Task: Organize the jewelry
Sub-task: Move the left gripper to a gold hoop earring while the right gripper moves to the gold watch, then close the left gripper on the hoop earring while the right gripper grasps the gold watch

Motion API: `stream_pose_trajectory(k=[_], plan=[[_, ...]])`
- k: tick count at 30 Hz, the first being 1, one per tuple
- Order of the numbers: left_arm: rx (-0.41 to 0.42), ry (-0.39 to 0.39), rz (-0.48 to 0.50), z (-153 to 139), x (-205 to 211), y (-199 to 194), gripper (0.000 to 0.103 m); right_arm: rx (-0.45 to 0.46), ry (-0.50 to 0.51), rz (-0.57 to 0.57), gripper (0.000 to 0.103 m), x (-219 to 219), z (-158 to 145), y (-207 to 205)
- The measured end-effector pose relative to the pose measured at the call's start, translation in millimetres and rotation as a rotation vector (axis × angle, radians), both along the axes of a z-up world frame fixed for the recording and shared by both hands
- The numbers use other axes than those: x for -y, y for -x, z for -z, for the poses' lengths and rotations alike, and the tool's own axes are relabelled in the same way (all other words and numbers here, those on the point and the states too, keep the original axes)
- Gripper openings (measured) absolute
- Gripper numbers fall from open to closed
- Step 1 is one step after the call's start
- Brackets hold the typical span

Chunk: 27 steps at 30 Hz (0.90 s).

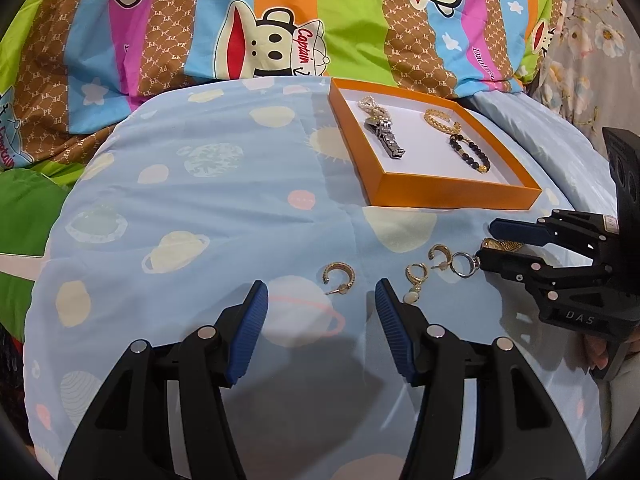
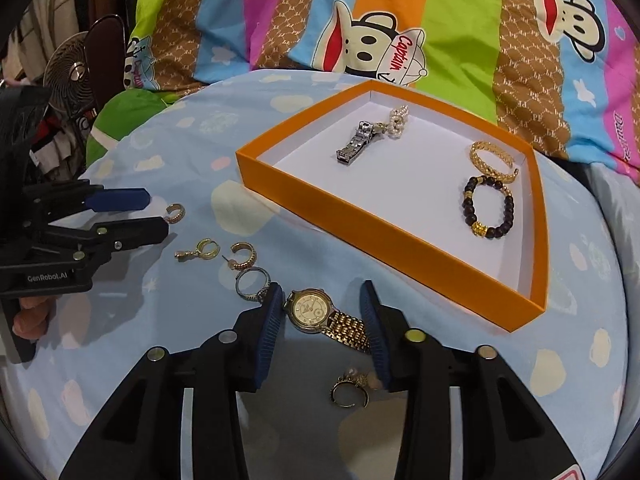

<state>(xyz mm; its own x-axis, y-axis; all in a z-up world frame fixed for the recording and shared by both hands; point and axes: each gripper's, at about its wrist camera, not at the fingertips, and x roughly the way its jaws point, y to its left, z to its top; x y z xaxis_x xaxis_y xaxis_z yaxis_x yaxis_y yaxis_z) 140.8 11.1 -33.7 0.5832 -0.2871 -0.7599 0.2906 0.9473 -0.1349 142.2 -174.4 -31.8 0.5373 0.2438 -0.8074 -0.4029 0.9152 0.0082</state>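
Left gripper (image 1: 322,300): jaws apart, nothing between the pads, hovering over the blue planet-print sheet (image 1: 200,200). In the right wrist view it comes in at far left (image 2: 154,216), side plate reads "GenRobot.AI".

Loose items on the sheet, left to right in the left view: gold hoop earring (image 1: 338,276) just ahead of the left gripper; dangle earring (image 1: 414,280) touching its right pad; a second gold hoop (image 1: 440,256); silver ring (image 1: 464,264); gold watch (image 1: 502,245), mostly hidden there.

Right gripper (image 2: 320,320): jaws apart, straddling the gold watch (image 2: 320,312), pads either side of the case and band, not clamped. In the left view it sits at right (image 1: 486,244), body marked "DAS".

Orange box (image 1: 460,192), white inside, lies beyond the loose pieces, right of centre. It holds 4 pieces: pearl bracelet (image 1: 372,106), silver watch band (image 1: 386,138), gold cuff (image 1: 440,120), black bead bracelet (image 1: 472,152).

Count: 3 hoop or dangle earrings, 1 silver ring, 1 watch loose, plus one item only the right view shows, a gold open ring with pearl trim (image 2: 352,390) between the right gripper's fingers, near the camera.

The right view alone also shows a fan (image 2: 68,68) at far left and the watch dial. The striped monkey-print bedding (image 1: 260,40) behind reads "Captain".
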Motion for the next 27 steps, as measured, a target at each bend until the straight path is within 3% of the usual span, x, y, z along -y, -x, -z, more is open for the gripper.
stream_pose_trajectory(k=[5, 12, 20, 21, 27], plan=[[0.000, -0.004, 0.000, 0, 0, 0, 0.054, -0.013, -0.008, 0.115, 0.026, 3, -1, 13], [0.007, -0.051, 0.023, 1, 11, -4, 0.053, -0.061, -0.108, 0.359, 0.026, 22, -2, 31], [0.016, -0.071, 0.048, 1, 18, -15, 0.024, -0.018, -0.111, 0.378, 0.026, 21, -1, 37], [0.015, -0.066, 0.051, 1, 18, -15, 0.017, -0.014, -0.110, 0.379, 0.026, 21, 0, 38], [0.021, -0.046, 0.059, -1, 17, -13, 0.016, -0.001, -0.126, 0.390, 0.026, 23, -1, 40]])
